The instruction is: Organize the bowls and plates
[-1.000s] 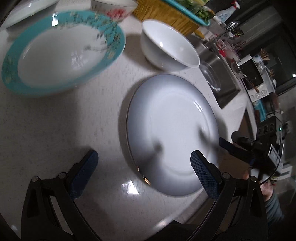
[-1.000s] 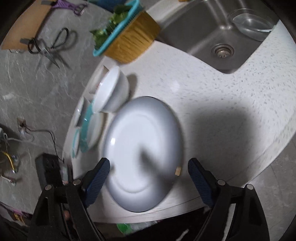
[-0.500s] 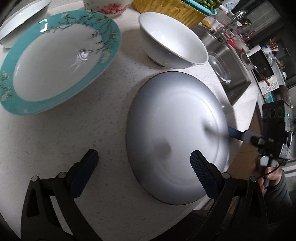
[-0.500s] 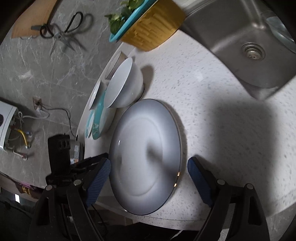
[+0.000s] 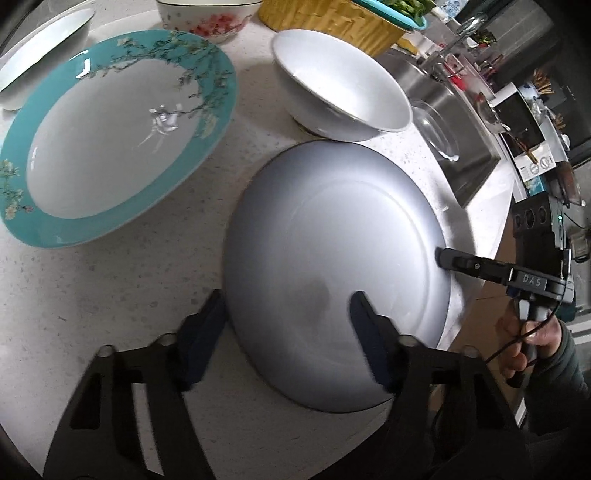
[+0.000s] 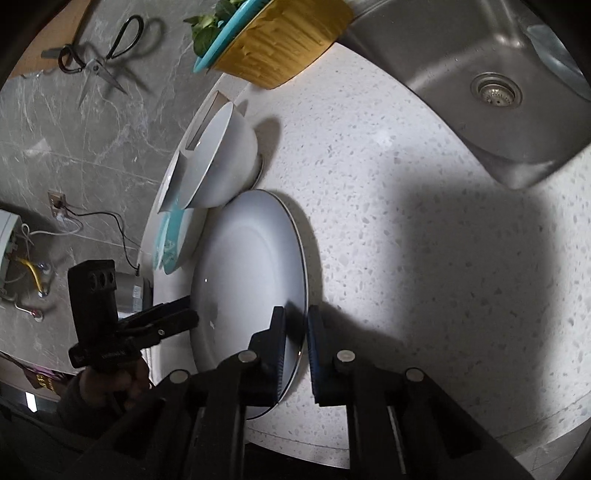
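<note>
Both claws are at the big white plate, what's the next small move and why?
Probably close the left claw on the white plate's rim. The right claw pinches the opposite edge, while the left one straddles its rim with jaws wide apart, so a lift would hang from one side.

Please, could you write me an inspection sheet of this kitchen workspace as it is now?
Surface: speckled countertop, partly in shadow.
Job's things: white plate near the counter edge; teal-rimmed plate, white bowl and floral bowl beyond it.
Clutter: yellow basket of greens; scissors against the grey marble.
Grippers: right gripper fingers clamp the white plate's rim; left gripper fingers straddle the opposite rim, gap visible.
Cables: cable from a wall socket.
Surroundings: steel sink with a glass dish inside.
</note>
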The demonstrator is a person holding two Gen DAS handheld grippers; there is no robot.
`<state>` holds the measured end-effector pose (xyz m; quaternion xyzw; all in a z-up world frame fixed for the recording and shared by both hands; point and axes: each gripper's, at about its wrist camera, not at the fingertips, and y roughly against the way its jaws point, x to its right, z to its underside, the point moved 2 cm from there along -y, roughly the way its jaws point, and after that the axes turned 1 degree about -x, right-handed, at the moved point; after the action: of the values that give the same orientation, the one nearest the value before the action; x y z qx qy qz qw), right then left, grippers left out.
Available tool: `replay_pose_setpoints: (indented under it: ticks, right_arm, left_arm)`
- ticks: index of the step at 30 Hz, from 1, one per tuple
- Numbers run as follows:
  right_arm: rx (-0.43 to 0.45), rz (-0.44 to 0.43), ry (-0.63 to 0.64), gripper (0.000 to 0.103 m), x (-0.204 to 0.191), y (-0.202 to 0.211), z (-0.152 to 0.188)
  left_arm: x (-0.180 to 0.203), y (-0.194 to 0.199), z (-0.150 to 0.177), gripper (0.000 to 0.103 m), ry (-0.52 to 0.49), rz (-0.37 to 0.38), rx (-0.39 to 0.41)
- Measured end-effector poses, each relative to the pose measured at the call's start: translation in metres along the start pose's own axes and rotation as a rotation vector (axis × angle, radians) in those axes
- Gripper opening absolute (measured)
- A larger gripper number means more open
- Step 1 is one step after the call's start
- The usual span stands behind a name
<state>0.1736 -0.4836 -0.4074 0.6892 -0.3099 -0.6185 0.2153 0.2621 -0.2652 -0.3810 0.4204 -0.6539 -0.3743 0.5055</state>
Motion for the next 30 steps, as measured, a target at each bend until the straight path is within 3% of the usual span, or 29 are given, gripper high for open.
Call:
replay_pose_setpoints:
  ticks: [2, 3, 4, 18, 30]
  right_arm:
    - [-0.011, 0.006, -0.016, 0.013, -0.001, 0.0, -0.003]
    - [-0.012, 0.02, -0.011, 0.014, -0.002, -0.001, -0.005]
    - [-0.011, 0.033, -0.005, 0.014, -0.004, -0.001, -0.006]
    - [-0.016, 0.198, 0.105, 0.017, -0.025, -0.005, -0.013]
    - [-0.025, 0.206, 0.129, 0.017, -0.029, -0.004, -0.004]
  left_arm:
    - [-0.007, 0.002, -0.004, 0.04, 0.037, -0.007, -0.006]
    - [-0.012, 0.001, -0.006, 0.024, 0.057, -0.022, -0.011]
    - [-0.018, 0.002, -0.005, 0.023, 0.077, -0.007, -0.012]
    - [-0.031, 0.012, 0.007, 0.022, 0.074, -0.044, 0.012]
    - [-0.034, 0.019, 0.012, 0.021, 0.066, -0.04, 0.033]
